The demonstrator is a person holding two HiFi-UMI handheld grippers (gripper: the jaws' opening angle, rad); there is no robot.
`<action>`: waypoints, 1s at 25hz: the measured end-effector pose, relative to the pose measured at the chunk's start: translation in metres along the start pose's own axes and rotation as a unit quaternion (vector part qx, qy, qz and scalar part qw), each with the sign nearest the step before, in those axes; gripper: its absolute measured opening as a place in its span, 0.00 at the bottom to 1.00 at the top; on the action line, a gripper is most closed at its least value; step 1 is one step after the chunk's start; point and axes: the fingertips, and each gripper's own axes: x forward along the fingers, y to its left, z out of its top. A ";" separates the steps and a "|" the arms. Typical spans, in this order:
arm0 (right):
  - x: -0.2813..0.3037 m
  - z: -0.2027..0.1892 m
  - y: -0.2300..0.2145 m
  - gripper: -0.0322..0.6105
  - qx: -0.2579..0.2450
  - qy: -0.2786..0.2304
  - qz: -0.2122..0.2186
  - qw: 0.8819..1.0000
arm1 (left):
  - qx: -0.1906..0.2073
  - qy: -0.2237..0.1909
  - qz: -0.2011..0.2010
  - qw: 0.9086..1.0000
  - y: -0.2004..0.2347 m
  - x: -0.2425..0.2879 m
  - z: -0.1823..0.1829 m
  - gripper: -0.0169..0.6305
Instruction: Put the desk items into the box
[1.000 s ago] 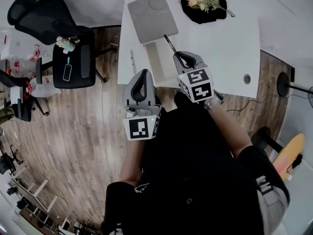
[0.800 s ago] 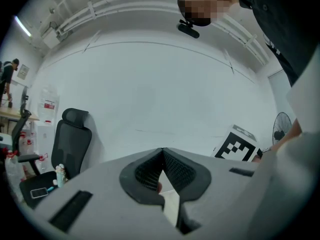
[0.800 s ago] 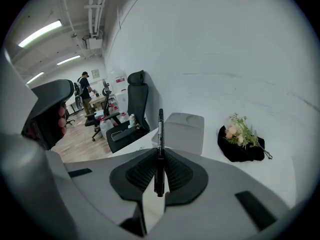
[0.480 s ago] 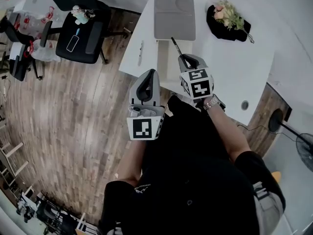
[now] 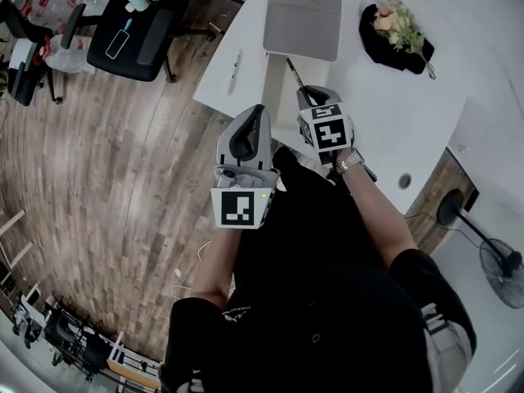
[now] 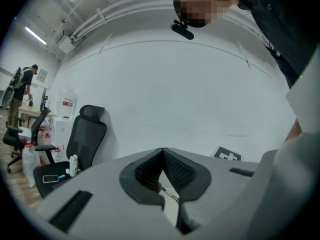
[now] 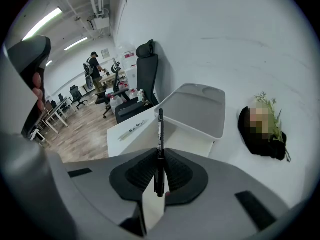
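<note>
My right gripper (image 5: pixel 305 96) is shut on a black pen (image 5: pixel 293 74), which sticks out past the jaws over the open white box (image 5: pixel 277 97). The right gripper view shows the pen (image 7: pixel 159 149) clamped upright between the pads, above the box (image 7: pixel 172 134) and in front of its raised grey lid (image 7: pixel 196 108). A white pen (image 5: pixel 236 61) lies on the desk left of the box. My left gripper (image 5: pixel 253 115) hovers at the desk's front edge with its jaws closed and nothing in them; in the left gripper view (image 6: pixel 162 152) it faces a bare wall.
A black pouch with flowers (image 5: pixel 395 33) lies at the back right of the white desk (image 5: pixel 385 113). A cable hole (image 5: pixel 404 182) is near the desk's right corner. A black office chair (image 5: pixel 131 31) stands on the wooden floor to the left.
The head view has swung to the right. My right gripper has come down toward the box with the pen still clamped. The left gripper has sunk slightly.
</note>
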 end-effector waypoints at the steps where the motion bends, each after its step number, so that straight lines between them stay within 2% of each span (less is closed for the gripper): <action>1: 0.004 -0.002 -0.001 0.12 -0.001 0.005 0.001 1.000 | -0.003 0.001 0.002 1.000 0.000 0.001 -0.002 0.04; 20: 0.058 -0.043 -0.003 0.12 0.023 0.077 0.013 0.997 | -0.019 0.040 0.016 0.999 0.013 0.007 -0.036 0.04; 25: 0.064 -0.047 0.001 0.12 0.011 0.087 0.011 0.996 | -0.019 0.041 0.021 0.999 0.016 0.004 -0.039 0.04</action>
